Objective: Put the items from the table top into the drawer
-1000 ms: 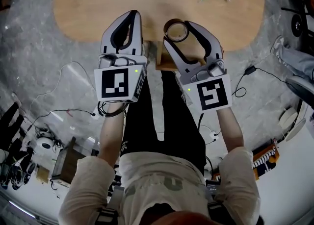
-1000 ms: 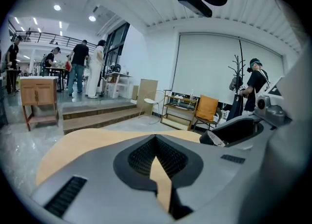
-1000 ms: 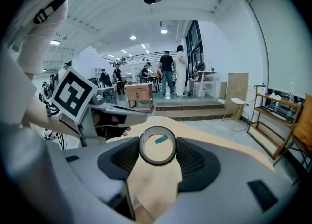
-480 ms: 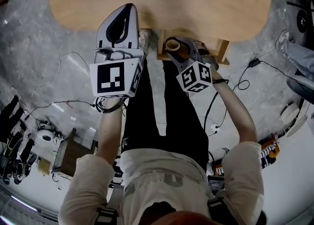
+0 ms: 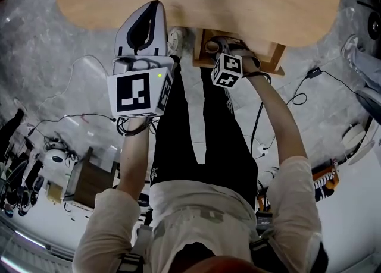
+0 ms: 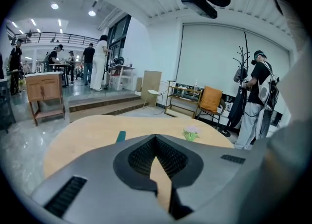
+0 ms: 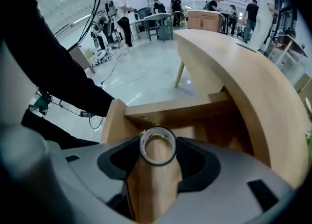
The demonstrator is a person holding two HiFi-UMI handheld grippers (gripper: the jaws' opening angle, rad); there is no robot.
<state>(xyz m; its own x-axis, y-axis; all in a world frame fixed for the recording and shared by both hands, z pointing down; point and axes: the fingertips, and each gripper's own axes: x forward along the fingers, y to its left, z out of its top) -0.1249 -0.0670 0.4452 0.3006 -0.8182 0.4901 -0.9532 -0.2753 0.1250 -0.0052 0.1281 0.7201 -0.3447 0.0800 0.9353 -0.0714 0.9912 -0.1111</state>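
Glossy tape ring point(image 7: 158, 130), dark-edged, clamped in right tongs point(image 7: 158, 148) over drawer point(image 7: 170, 111), left tongs point(image 6: 156, 138) together.

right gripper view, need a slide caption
right gripper holds a tape roll above the open wooden drawer below the table

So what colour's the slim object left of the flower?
Teal. The slim object shows best in the left gripper view.

One tape roll point(image 7: 157, 132), one drawer point(image 5: 275, 55), one artificial flower point(image 6: 191, 132), one slim teal item point(image 6: 120, 136), one wooden surface point(image 6: 87, 130), two grippers: left gripper point(image 6: 156, 139), right gripper point(image 7: 158, 147).
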